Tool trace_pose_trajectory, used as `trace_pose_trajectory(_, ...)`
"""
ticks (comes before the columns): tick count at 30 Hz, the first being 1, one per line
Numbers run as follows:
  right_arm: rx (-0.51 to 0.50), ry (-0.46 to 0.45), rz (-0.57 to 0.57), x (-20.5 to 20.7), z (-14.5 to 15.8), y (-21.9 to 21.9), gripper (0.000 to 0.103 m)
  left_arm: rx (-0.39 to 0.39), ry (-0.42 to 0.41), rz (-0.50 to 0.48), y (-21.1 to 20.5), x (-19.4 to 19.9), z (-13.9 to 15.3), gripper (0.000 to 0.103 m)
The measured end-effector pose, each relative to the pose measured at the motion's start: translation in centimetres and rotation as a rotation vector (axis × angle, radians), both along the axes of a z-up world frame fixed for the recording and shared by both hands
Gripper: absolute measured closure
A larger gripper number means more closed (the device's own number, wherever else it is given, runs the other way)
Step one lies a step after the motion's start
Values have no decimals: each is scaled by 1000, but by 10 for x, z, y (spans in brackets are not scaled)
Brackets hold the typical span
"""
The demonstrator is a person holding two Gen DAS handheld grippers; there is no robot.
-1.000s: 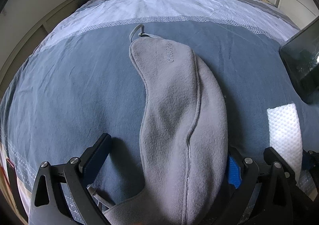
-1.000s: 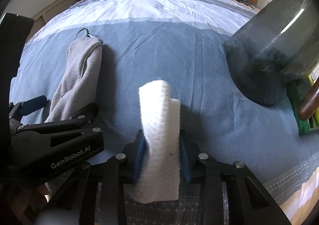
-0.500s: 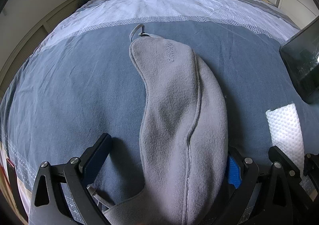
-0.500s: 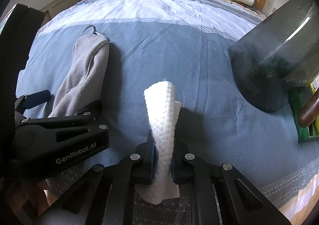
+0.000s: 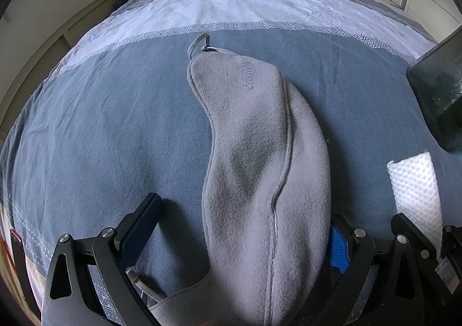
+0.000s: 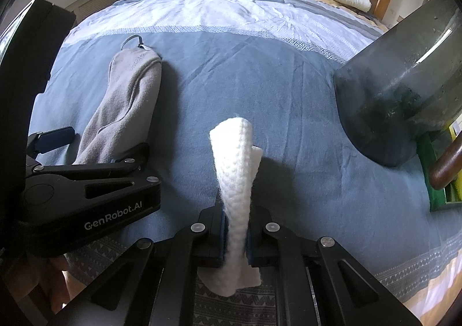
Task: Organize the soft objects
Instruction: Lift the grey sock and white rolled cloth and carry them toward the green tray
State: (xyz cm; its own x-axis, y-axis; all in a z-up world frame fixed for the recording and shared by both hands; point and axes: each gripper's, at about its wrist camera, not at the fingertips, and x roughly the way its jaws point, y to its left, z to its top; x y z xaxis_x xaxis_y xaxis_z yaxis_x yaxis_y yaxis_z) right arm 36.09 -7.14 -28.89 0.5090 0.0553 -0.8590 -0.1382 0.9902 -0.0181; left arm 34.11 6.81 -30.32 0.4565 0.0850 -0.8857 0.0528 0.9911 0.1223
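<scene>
i have the right gripper (image 6: 234, 235) pinched narrow on the white textured cloth (image 6: 235, 181), fingers pressed into both sides of its folded middle, with the top standing up and the tail hanging below. the left gripper (image 5: 245, 242) sits with its fingers wide around the grey fleece pouch (image 5: 260, 167), which lies lengthwise on the bed (image 5: 101, 124); the right finger pad (image 5: 338, 248) looks to be against the fleece, the left finger (image 5: 141, 225) stands clear of it, so i judge nothing is squeezed there yet.

to do this step well, i think i should keep the pinch on the cloth firm and lift it straight, so the loose tail doesn't drag on the blanket, then carry it toward the dark translucent bin (image 6: 404, 80) at the right, if that is where it belongs. for the pouch, closing across its thick middle would hold better than catching an edge.

the bin's opening is out of frame, and i can't make out its contents through the murky wall. the pouch's near end is cut off below the left view. the embossed word on the fleece is unreadable, and the small loop (image 5: 199, 43) at its far end is hard to identify.
</scene>
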Motion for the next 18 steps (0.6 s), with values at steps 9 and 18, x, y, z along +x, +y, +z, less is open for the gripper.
trace_pose_trajectory(9, 8, 1, 7, 0, 0, -3, 94, 4, -5, -16, -2, -3, 1, 15)
trace_pose_trajectory(18, 11, 0, 12, 0, 0, -3, 94, 1, -8, -44, -10, -4, 3, 31)
